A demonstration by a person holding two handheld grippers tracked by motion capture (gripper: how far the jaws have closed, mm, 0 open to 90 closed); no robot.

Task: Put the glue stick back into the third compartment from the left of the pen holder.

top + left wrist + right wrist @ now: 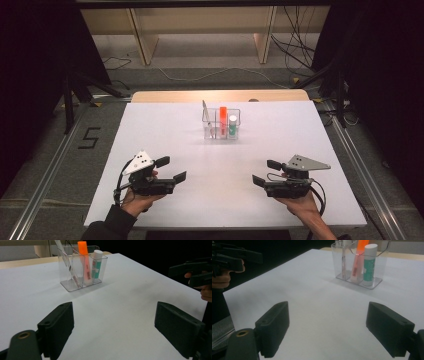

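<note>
Nothing handled yet. Clear plastic three-compartment holder (221, 124) at bench (165, 140) far centre: orange highlighter (223, 116) middle, white-capped green glue stick (233, 125) right, clear ruler-like strip (206, 116) left. Left gripper (170, 170) and right gripper (265, 172) near front edge, well apart from holder, jaws spread wide, empty. All picking remains.

Organizer (221, 131) centre-far on table (165, 135); left tool (171, 169) near-left, right tool (265, 172) near-right.

I'm working in a lab: black curtains (35, 60) at nine and three o'clock, loose cables (295, 50) on grey carpet at one, metal rails (45, 190), a taped "5" (89, 137) at nine.
</note>
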